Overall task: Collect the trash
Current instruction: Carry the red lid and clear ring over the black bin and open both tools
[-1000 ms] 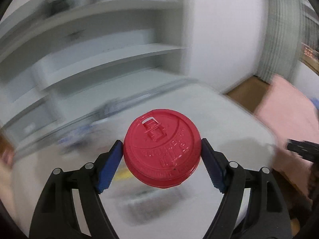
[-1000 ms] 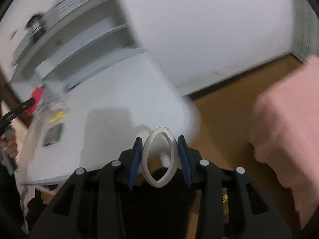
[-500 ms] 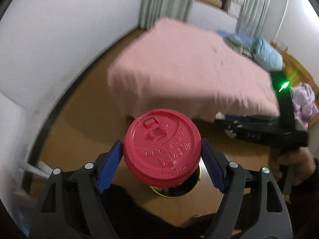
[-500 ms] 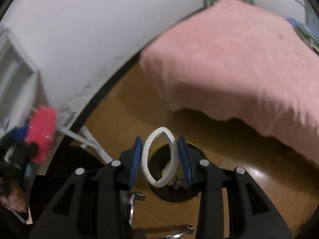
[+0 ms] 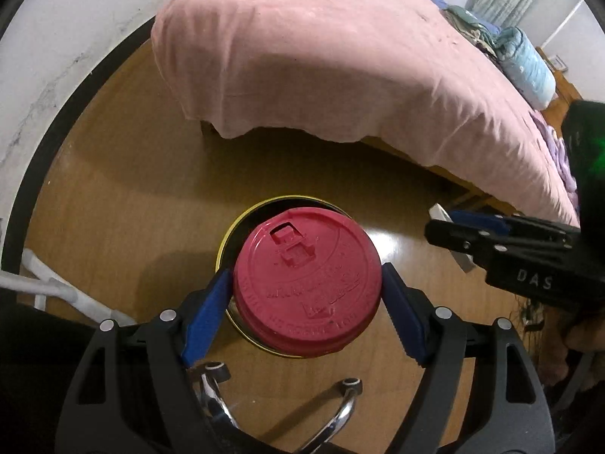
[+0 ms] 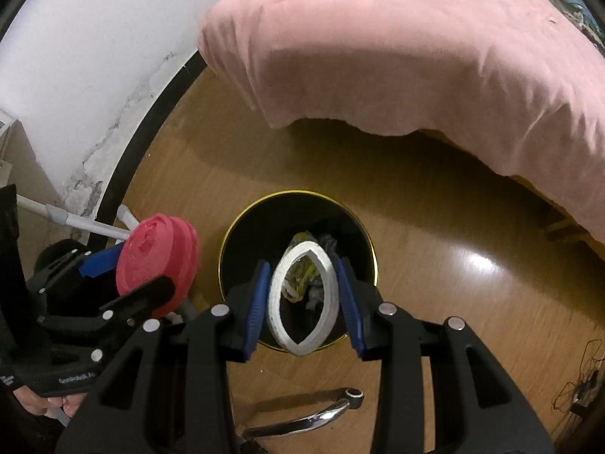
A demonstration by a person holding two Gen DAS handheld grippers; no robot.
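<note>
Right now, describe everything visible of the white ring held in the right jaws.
The white ring is a thin, matte, paper-like band, squeezed from round into a pointed oval with creased tips at top and bottom. The right gripper clamps it by its two sides between blue pads, and nothing else touches it. Its opening faces the camera. It hangs above the black, gold-rimmed bin, whose trash shows through the ring's centre.

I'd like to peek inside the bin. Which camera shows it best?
The right wrist view: the bin lies open below, wrappers visible behind the ring. In the left wrist view the lid covers the bin, leaving only rim.
</note>
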